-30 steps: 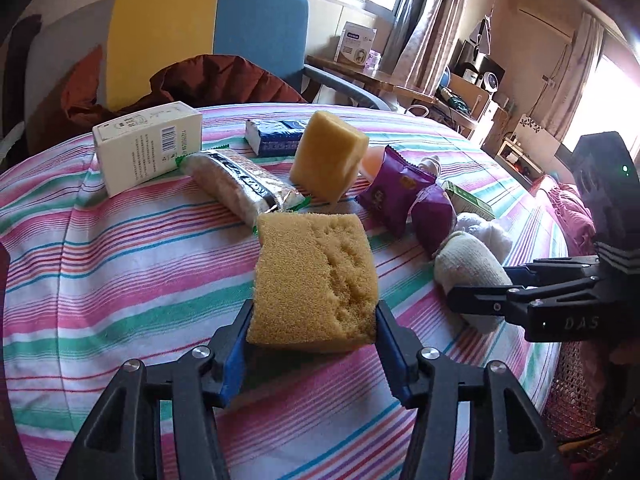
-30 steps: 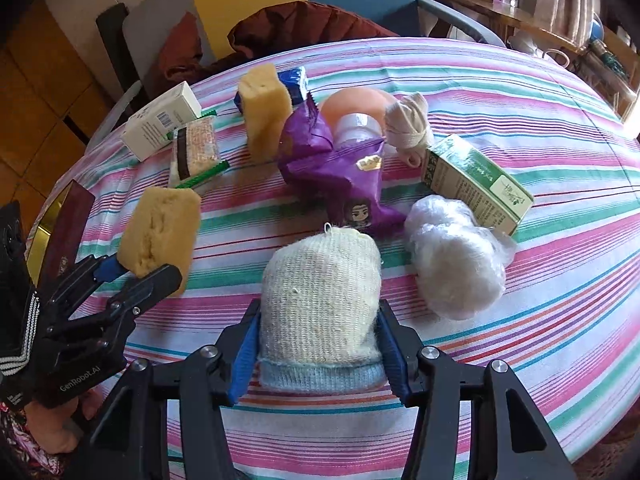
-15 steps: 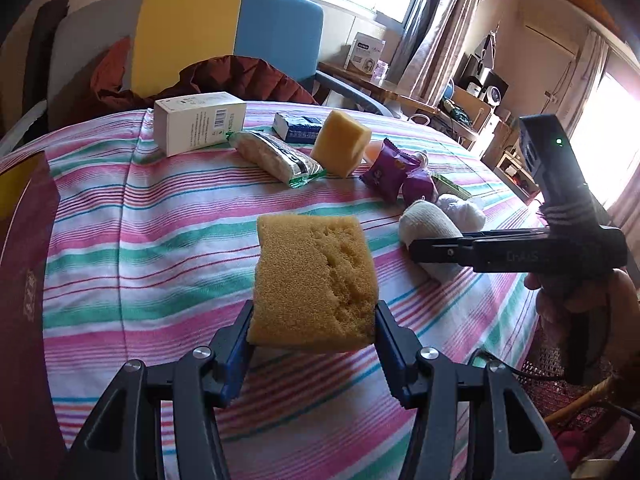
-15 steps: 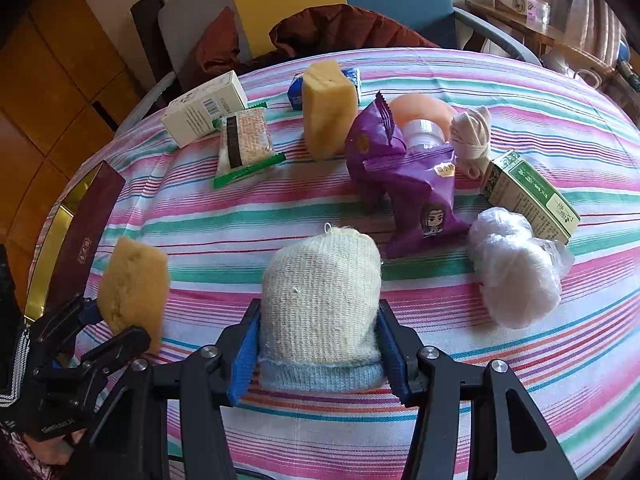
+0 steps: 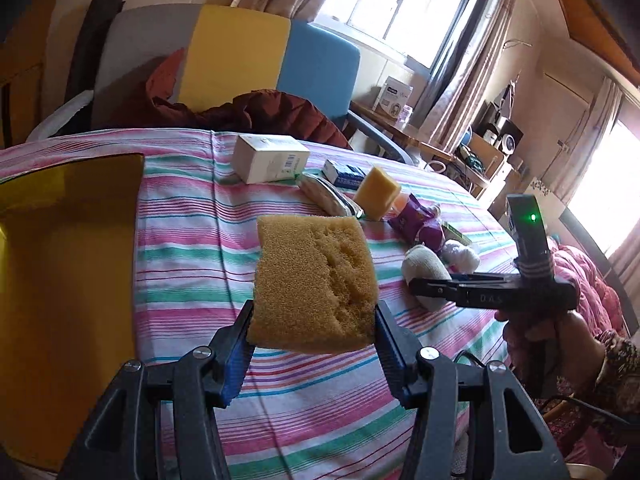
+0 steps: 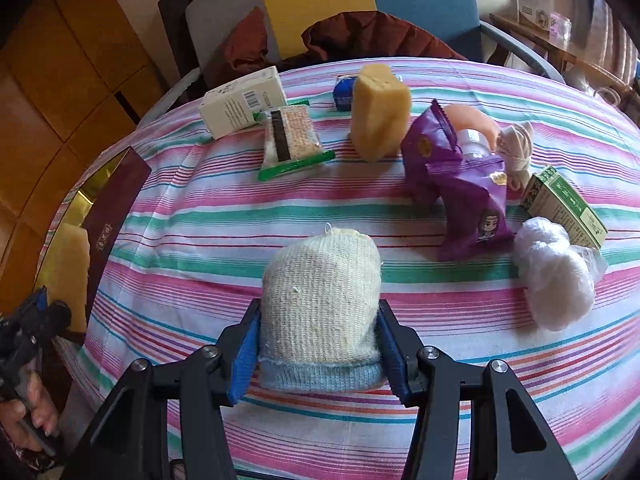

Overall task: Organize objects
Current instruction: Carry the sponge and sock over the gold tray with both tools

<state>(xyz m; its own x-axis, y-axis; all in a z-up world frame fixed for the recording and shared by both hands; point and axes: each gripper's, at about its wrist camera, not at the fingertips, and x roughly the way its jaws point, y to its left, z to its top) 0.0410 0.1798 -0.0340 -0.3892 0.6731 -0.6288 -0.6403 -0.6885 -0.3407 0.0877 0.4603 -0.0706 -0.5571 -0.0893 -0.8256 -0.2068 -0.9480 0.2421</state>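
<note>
Striped cloth covers the round table [image 6: 200, 216], chair [image 5: 240, 56] behind its far edge, and I'm running both claws above the near side. Biggest thing: the gold-lined box [image 5: 60, 260] at the left edge, open, which I read as the bin for this sorting. My left claw [image 5: 314, 344] is clamped on a sponge [image 5: 314, 280], held clear of the cloth just beside the box's rim, lined up, I'd say, to drop in. My right claw [image 6: 318, 356] is clamped on a rolled knit sock [image 6: 320, 300], cuff toward me, over the near edge, waiting its turn I think. Remaining clutter sits toward the far and right edges: white carton [image 6: 242, 102] with a barcode, text too small to read; second sponge [image 6: 380, 112] standing on end; purple snack bags [image 6: 460, 176] with a cartoon face; green box [image 6: 568, 208], print unreadable; cracker pack [image 6: 292, 140]; white wad [image 6: 556, 276]. Only readable lettering: "DAS" on the right claw's side in the left view.
</note>
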